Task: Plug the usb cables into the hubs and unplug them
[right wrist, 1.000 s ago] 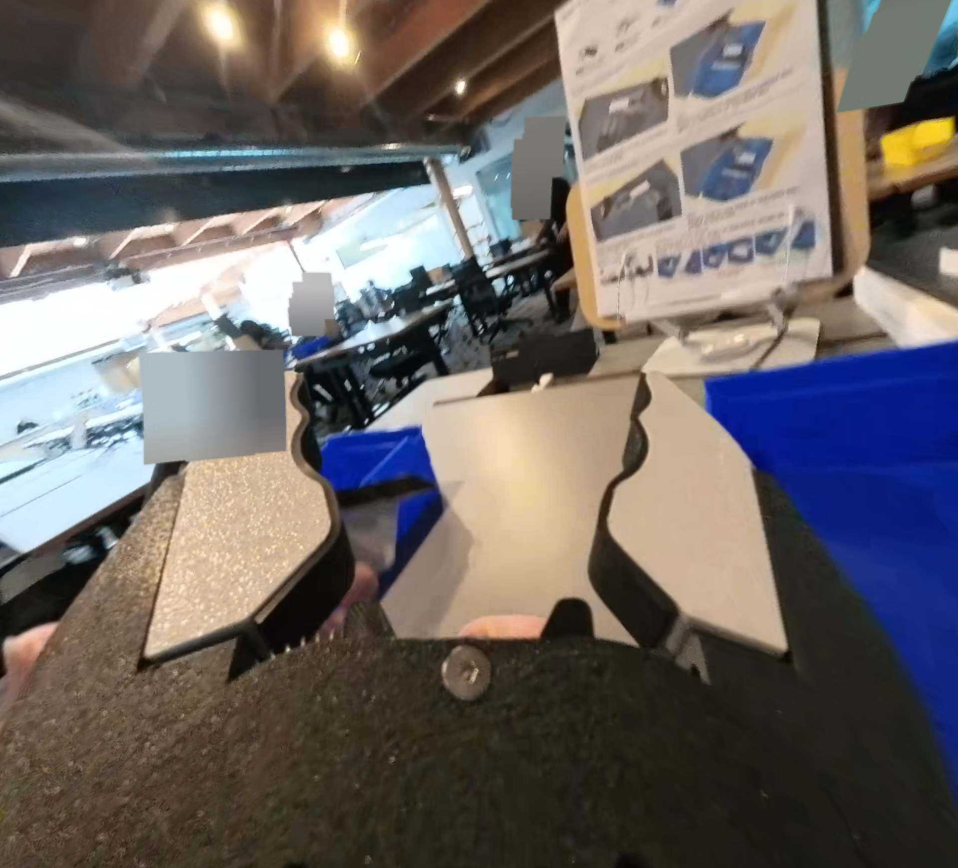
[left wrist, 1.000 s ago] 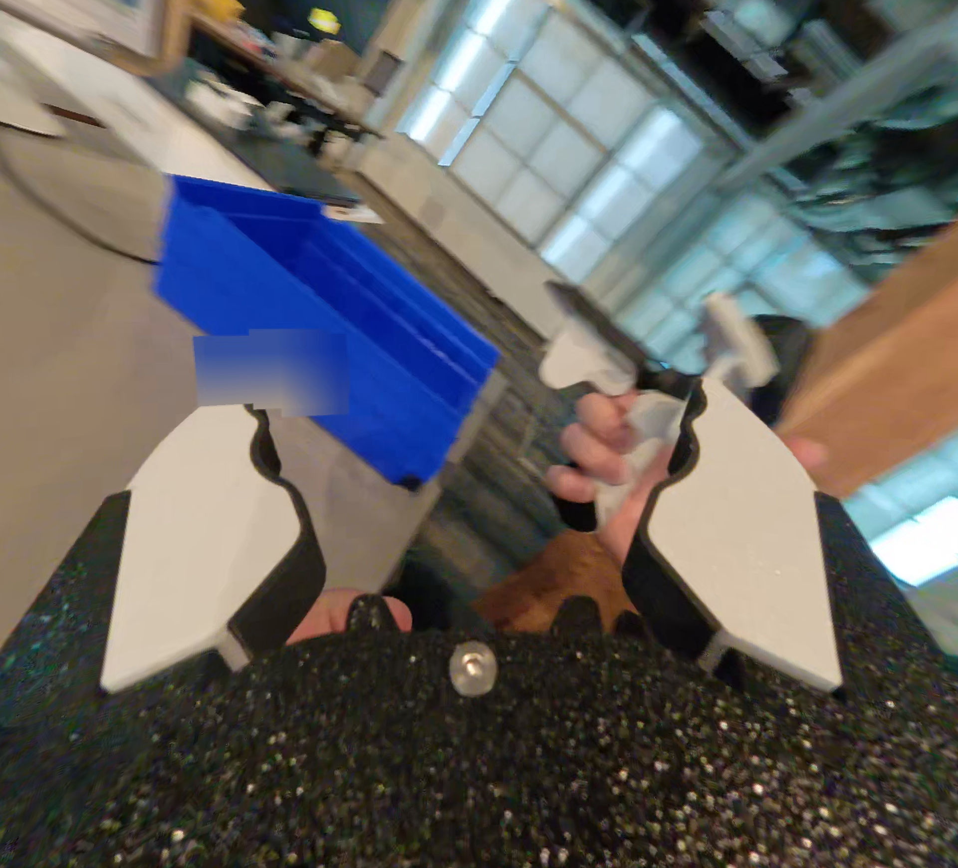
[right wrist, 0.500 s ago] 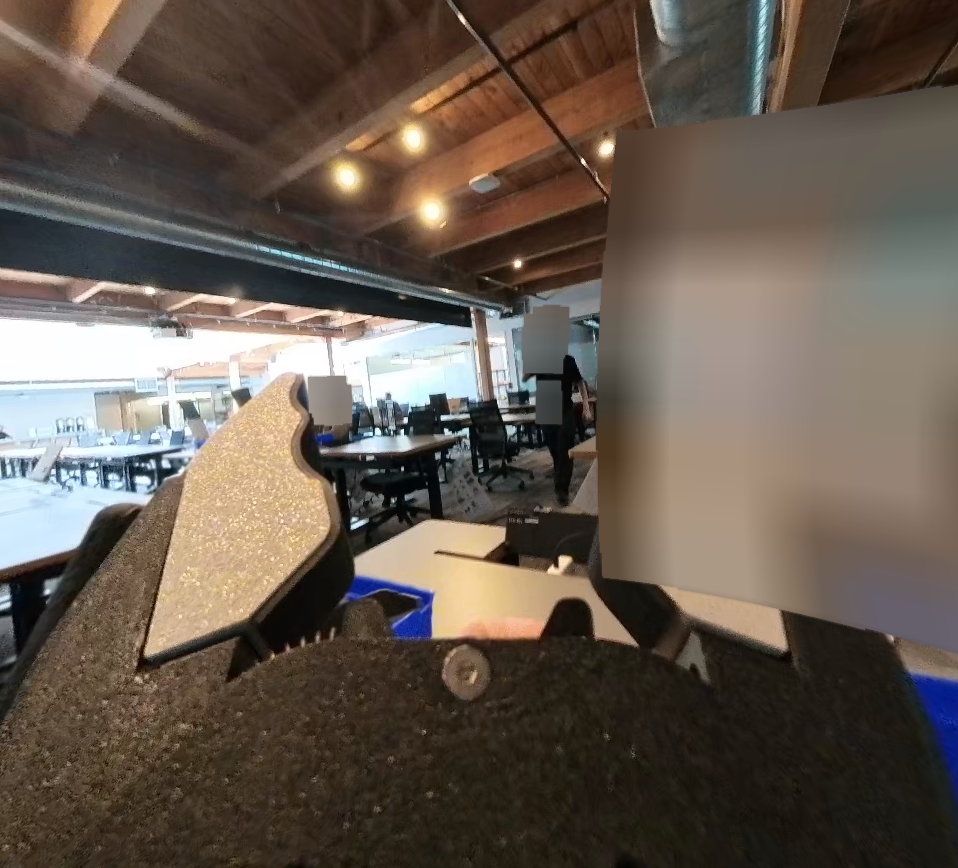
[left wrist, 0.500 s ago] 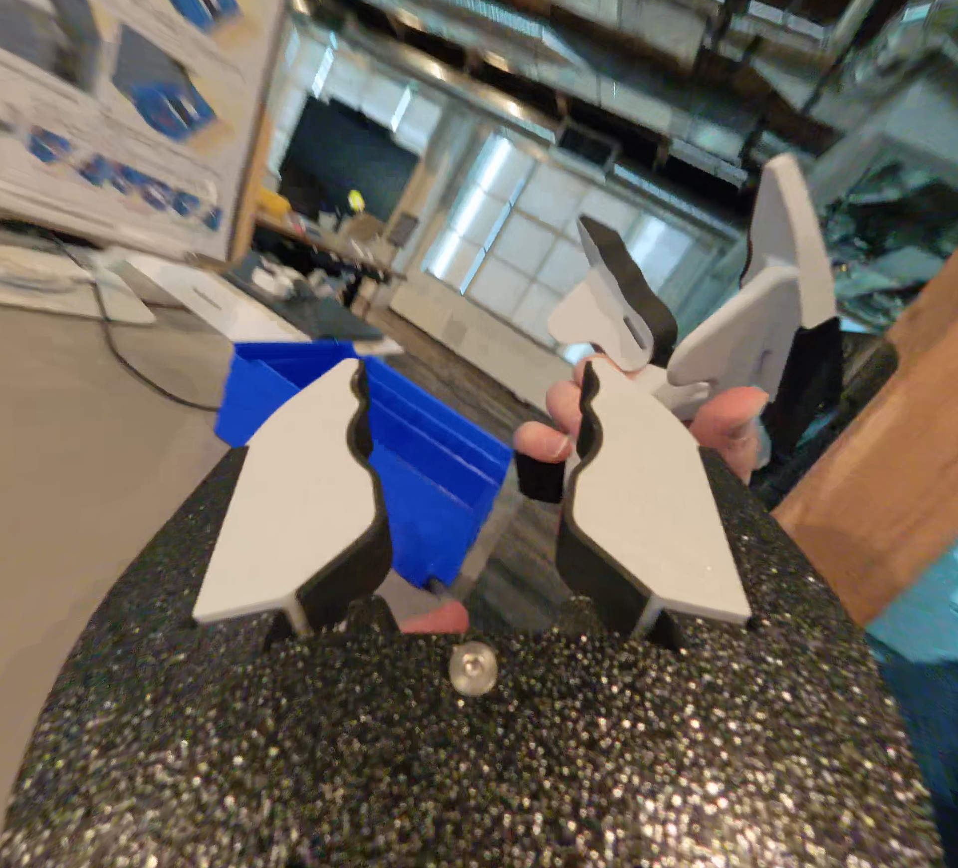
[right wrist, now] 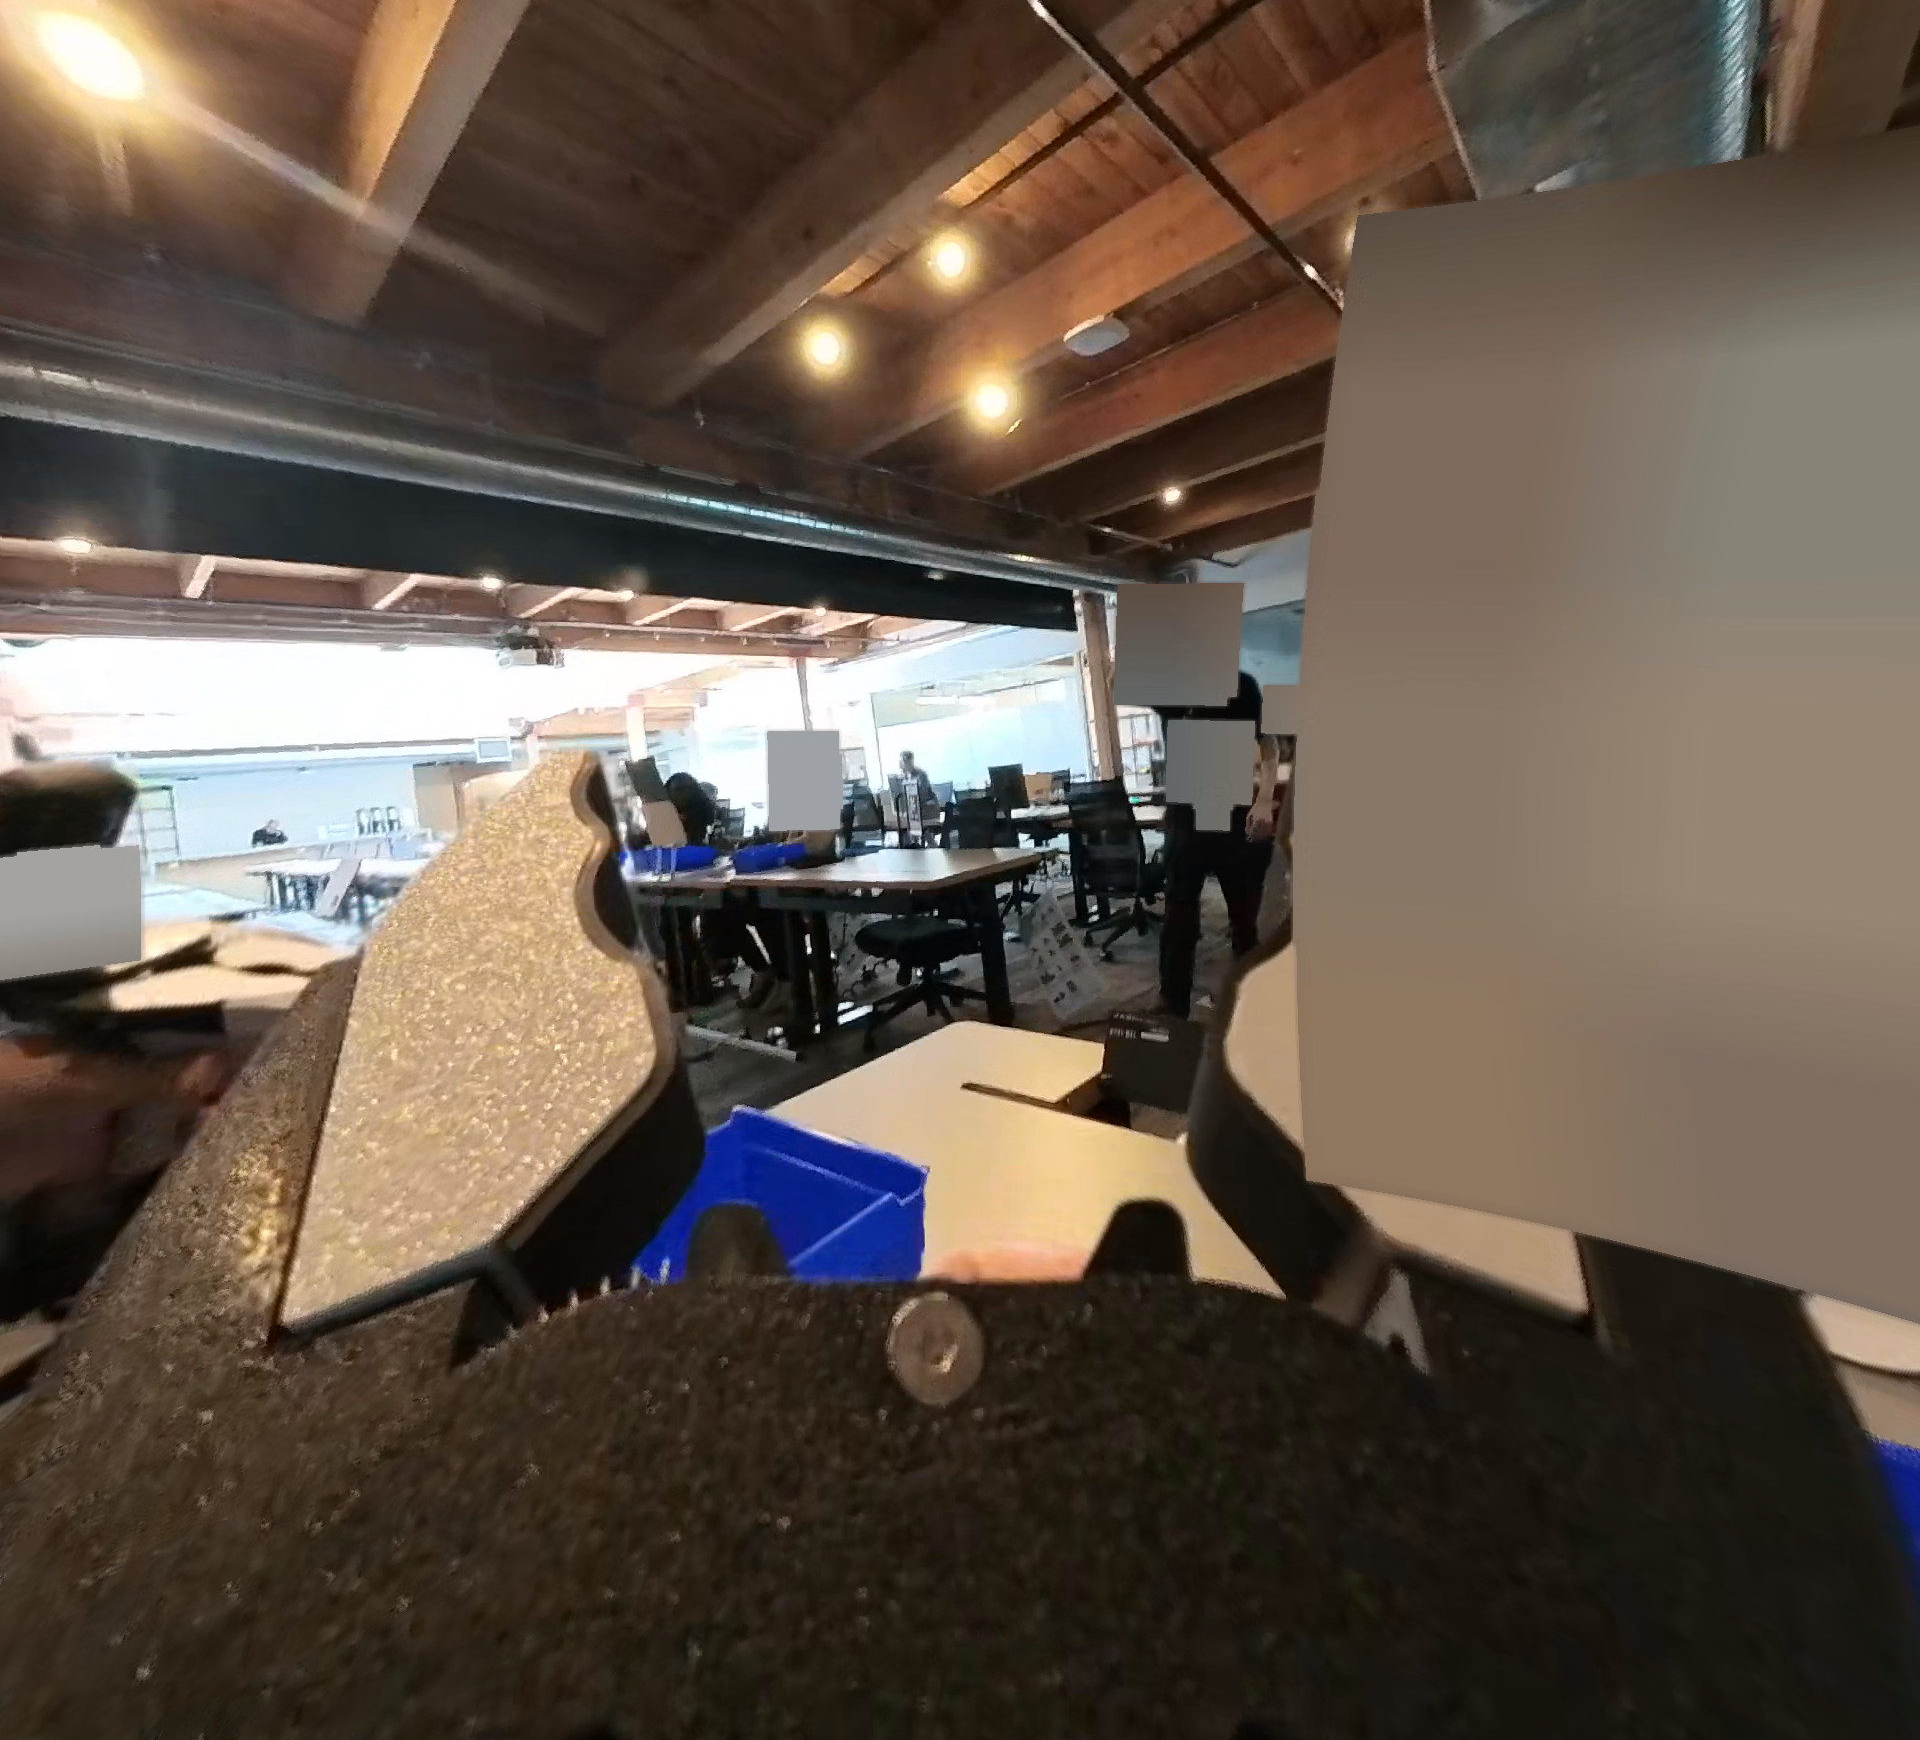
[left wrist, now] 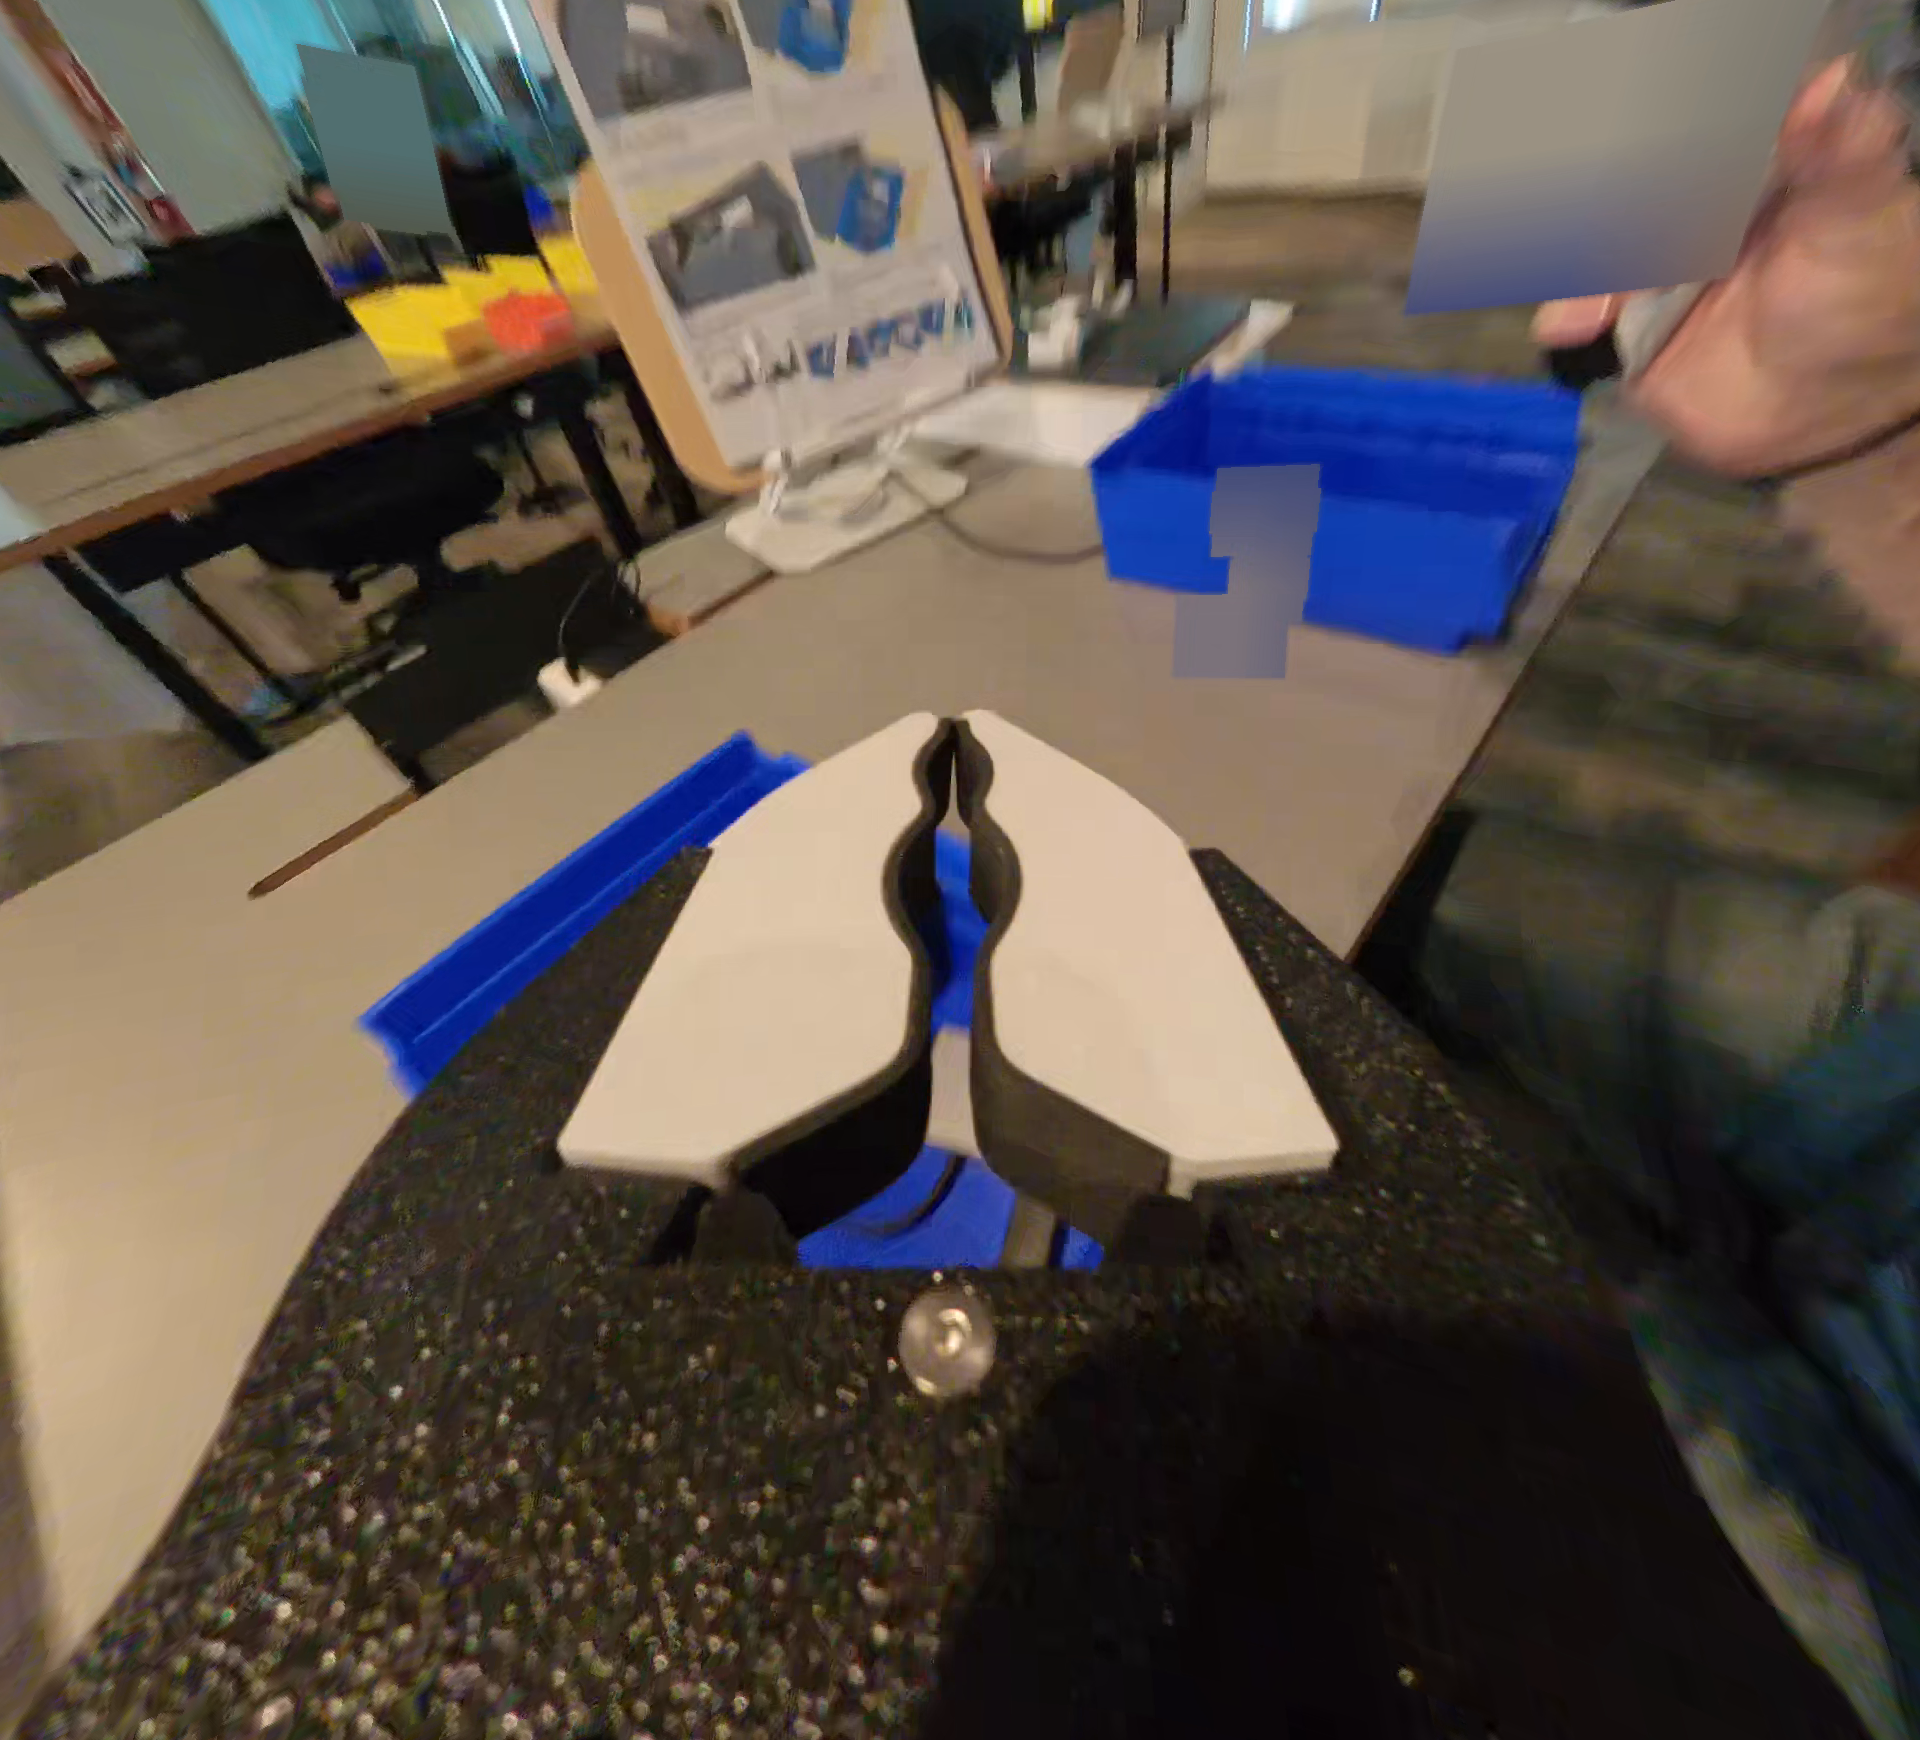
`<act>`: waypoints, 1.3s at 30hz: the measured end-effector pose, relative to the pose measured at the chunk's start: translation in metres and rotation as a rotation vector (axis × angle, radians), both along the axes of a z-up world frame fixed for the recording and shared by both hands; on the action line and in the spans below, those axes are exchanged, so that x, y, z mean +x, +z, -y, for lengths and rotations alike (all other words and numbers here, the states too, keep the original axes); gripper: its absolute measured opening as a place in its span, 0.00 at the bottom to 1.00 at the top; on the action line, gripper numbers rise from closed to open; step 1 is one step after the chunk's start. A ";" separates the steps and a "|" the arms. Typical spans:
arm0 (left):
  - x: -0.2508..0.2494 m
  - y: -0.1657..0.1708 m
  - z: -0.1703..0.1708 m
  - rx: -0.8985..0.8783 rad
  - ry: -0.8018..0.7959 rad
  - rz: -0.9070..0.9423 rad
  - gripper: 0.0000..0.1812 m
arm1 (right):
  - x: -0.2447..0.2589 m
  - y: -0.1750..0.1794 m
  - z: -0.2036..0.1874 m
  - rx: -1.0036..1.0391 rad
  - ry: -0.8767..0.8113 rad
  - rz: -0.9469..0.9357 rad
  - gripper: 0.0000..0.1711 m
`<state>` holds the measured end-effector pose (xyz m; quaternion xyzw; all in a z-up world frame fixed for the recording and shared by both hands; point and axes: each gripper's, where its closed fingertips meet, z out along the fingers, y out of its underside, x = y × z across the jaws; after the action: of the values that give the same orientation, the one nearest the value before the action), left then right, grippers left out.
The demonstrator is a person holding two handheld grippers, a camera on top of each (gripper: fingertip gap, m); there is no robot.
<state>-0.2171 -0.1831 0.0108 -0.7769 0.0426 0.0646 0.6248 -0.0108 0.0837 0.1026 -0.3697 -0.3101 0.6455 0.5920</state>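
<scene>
No usb cable or hub shows in either view. My left gripper (left wrist: 954, 734) is shut with nothing between its fingertips. It hovers over a blue bin (left wrist: 582, 911) at the near edge of the grey table (left wrist: 935, 641). My right gripper (right wrist: 935, 807) is open and empty, raised and pointing across the room. Its left finger (right wrist: 499, 1015) is in full view. A blur patch hides most of its right finger (right wrist: 1247, 1129). The same blue bin (right wrist: 831, 1202) lies low between its fingers.
A second blue bin (left wrist: 1403, 485) sits at the table's far right corner. A poster board on a white stand (left wrist: 769, 132) stands at the back. A person's hand (left wrist: 1766, 340) is at the right. Desks and chairs (right wrist: 914, 890) fill the room beyond.
My left gripper has closed from wide open and swung down towards the table and the near blue bin. My right gripper has tilted up and stayed open.
</scene>
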 end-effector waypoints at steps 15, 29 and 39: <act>-0.032 -0.213 -0.030 -0.987 -0.204 -0.324 0.24 | -0.048 -0.051 -0.019 -0.026 0.060 0.172 0.67; -0.062 -0.263 -0.003 -1.266 -0.234 -0.444 0.15 | -0.063 -0.073 -0.023 -0.043 0.095 0.227 0.65; -0.061 -0.269 -0.002 -1.328 -0.261 -0.414 0.12 | -0.066 -0.076 -0.018 -0.042 0.115 0.236 0.62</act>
<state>-0.2784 -0.1814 -0.2581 -0.9542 0.2835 0.0959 0.0003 -0.0766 0.1015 0.0269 -0.4369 -0.3847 0.6366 0.5058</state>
